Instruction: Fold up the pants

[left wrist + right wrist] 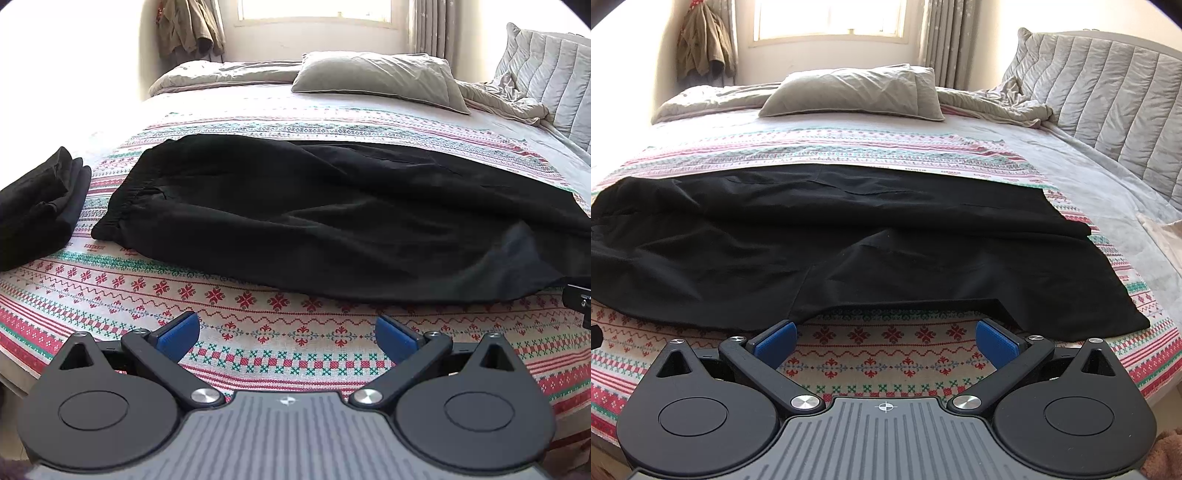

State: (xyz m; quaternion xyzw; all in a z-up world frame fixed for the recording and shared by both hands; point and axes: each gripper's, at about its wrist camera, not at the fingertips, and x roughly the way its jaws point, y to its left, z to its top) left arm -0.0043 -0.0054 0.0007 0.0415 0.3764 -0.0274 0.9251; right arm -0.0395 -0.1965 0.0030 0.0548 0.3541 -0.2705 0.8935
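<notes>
Black pants (314,218) lie spread across a patterned bedspread (258,358), waistband to the left and legs running right. In the right wrist view the same pants (831,243) fill the middle, with the leg hems at the right and a raised near edge just beyond my fingers. My left gripper (287,334) hovers open over the bedspread, short of the pants' near edge, holding nothing. My right gripper (885,339) is open too, its blue pads (997,341) close to the near hem, with only bedspread between them.
A folded stack of dark clothes (40,206) sits on the bed's left side. A grey pillow (376,79) and rumpled grey duvet (1004,101) lie at the far end near a quilted headboard (1108,103). A coat (701,44) hangs beside the window.
</notes>
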